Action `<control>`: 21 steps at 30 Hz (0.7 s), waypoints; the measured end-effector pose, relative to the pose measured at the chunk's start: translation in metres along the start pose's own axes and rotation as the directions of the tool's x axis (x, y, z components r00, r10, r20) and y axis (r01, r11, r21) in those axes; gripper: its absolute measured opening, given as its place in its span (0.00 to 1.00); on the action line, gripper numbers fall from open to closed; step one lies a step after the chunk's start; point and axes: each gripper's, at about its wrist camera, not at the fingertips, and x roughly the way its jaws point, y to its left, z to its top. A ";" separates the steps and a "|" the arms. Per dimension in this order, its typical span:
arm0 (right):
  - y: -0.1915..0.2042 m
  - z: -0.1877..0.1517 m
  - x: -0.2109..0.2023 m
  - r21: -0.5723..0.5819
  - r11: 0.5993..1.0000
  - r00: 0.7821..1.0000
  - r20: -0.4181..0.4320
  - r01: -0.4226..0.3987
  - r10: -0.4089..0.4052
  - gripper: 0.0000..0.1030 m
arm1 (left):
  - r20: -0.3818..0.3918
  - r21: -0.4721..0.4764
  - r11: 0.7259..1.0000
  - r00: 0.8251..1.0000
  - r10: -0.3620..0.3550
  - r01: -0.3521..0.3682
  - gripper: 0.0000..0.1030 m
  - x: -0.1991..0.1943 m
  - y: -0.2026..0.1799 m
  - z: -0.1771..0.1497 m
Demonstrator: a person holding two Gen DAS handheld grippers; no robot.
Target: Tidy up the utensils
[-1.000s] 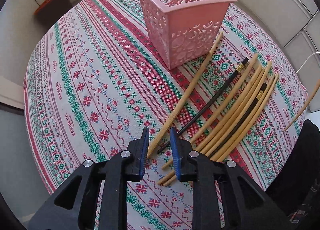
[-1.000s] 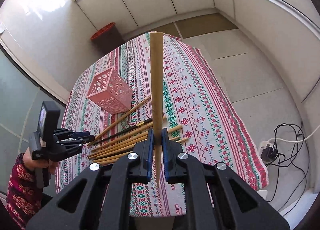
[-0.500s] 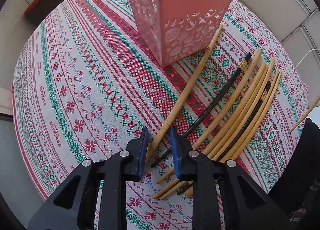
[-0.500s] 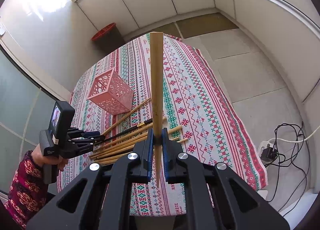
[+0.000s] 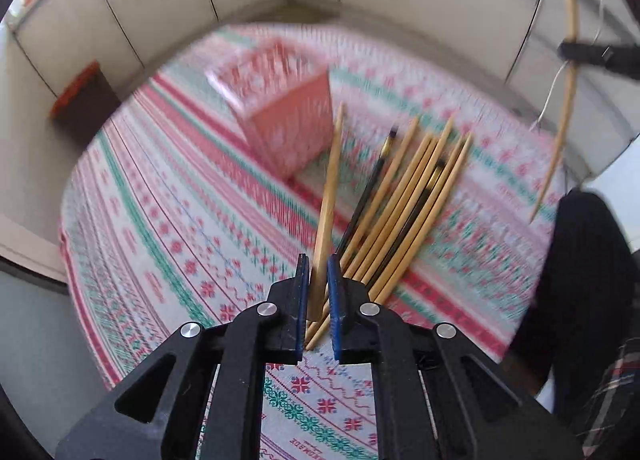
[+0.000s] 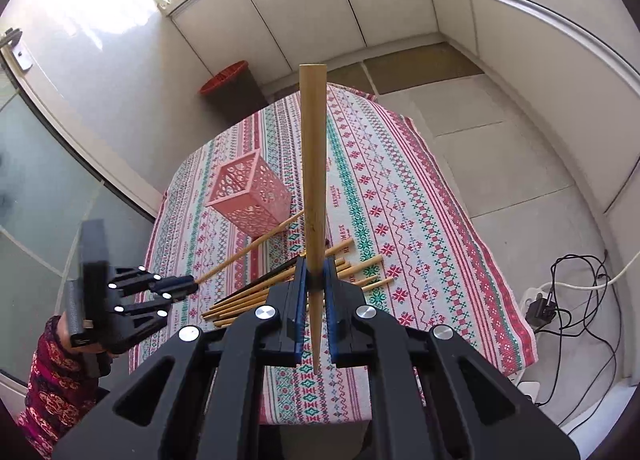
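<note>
Left claw [image 5: 318, 280] is clenching one bamboo chopstick [image 5: 329, 196], lifting its near end off the tabletop [image 5: 180, 228] beside the pink basket [image 5: 288, 128]. Right claw [image 6: 316, 280] is gripping another stick [image 6: 313, 180] (pointing straight up). The rest [image 5: 404, 212] are lying loose.

One pink basket [image 6: 248, 200], two held wooden chopsticks [image 6: 314, 180], two black chopsticks [image 5: 368, 188], about six wooden chopsticks on tablecloth [image 5: 404, 196]

Pale cabinets [image 6: 304, 0], tiled floor [image 6: 500, 148], patterned tablecloth [image 6: 400, 220]
</note>
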 end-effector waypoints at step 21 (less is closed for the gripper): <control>0.064 0.053 -0.054 -0.133 0.987 0.984 0.143 -0.088 0.107 0.08 | 0.407 -0.310 0.945 0.913 0.031 0.106 0.01 -0.120 0.017 0.069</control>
